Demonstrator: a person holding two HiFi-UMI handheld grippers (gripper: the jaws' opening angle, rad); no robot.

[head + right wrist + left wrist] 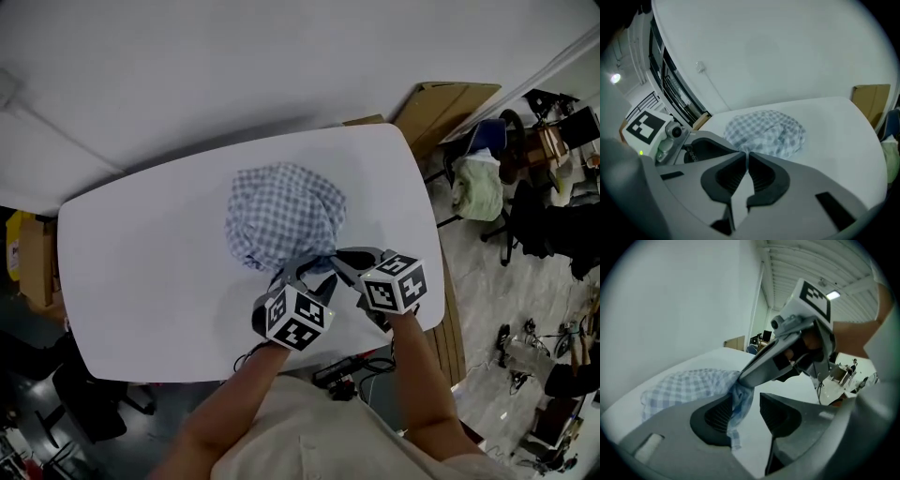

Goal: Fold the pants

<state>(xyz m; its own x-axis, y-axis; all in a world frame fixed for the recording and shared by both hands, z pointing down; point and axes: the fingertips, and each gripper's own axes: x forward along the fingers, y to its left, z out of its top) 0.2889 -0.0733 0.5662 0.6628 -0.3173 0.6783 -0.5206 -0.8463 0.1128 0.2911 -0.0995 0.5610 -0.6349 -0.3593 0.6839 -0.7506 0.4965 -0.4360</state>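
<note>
Presently, item one: the pants (283, 217), blue-and-white check, are lying bunched in a rounded heap on the white surface (150, 262).

Item two: the right gripper (339, 259) is meeting the pants at their near edge, the edge towards the person. In the right gripper view, the right gripper (746, 157) is showing its jaws drawn almost together and pinching a thin fold of the pants (764, 130) at the tips. The rest of the heap is spreading just beyond on the surface (834, 126).

Item three: the left gripper (298, 272) is sitting at the same near edge of the pants, just beside the right gripper, both converging on one point of cloth. In the left gripper view, the left gripper (746, 411) is holding its jaws apart. A strip of the pants (689, 386) is hanging between them, lying against the pad at that view's left and clear of the other pad. The right gripper (744, 378) is reaching in from the upper right, nipping the cloth directly above that gap.

Item four: a cardboard panel (450, 103) is leaning beyond the pants' far right side, off the surface.
</note>
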